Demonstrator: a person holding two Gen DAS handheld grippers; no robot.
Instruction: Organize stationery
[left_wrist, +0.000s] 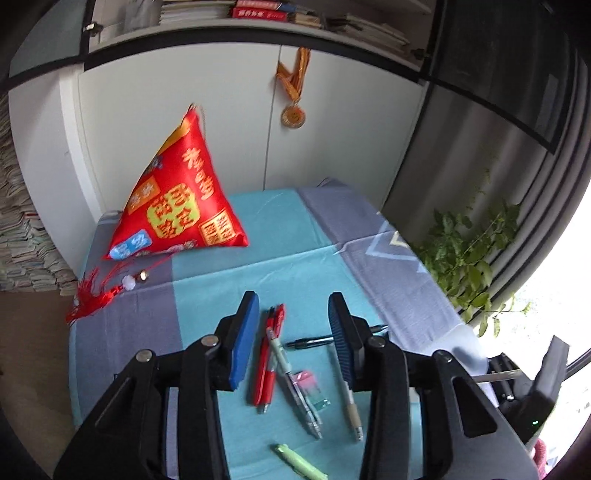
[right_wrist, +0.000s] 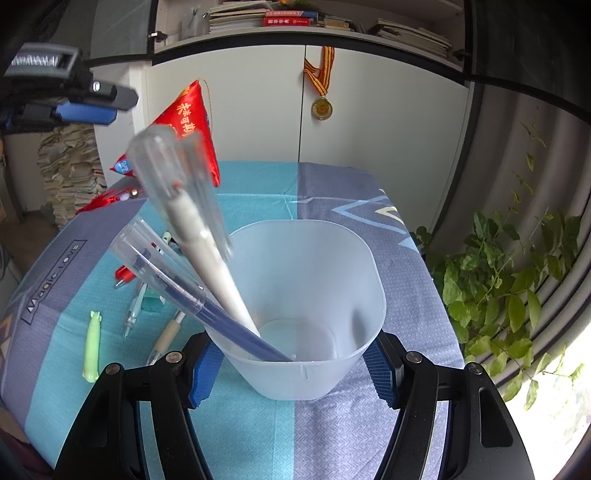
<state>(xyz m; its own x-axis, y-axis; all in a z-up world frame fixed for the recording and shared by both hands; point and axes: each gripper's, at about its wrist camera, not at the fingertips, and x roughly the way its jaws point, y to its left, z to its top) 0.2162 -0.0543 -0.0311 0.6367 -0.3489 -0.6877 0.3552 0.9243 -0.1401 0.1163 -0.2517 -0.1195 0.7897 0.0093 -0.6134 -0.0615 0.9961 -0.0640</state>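
My right gripper (right_wrist: 291, 369) is shut on a translucent plastic cup (right_wrist: 314, 280) standing on the tablecloth. A white pen (right_wrist: 207, 251) and a blue pen (right_wrist: 177, 284), both with clear caps, lean in the cup to the left. My left gripper (left_wrist: 293, 299) hangs open over the loose pens with nothing between its pads. Below it lie two red pens (left_wrist: 266, 362), a clear pen (left_wrist: 295, 384), a black pen (left_wrist: 314, 341), a beige-grip pen (left_wrist: 349, 402) and a green pen (left_wrist: 299, 463). The left gripper (right_wrist: 103, 105) shows at the top left of the right wrist view.
A red pyramid cushion (left_wrist: 181, 206) with a red tassel (left_wrist: 96, 295) sits at the table's far left. A small pink and green pack (left_wrist: 314, 391) lies among the pens. A leafy plant (right_wrist: 509, 291) stands off the table's right edge. White cupboard doors (left_wrist: 332, 129) close the back.
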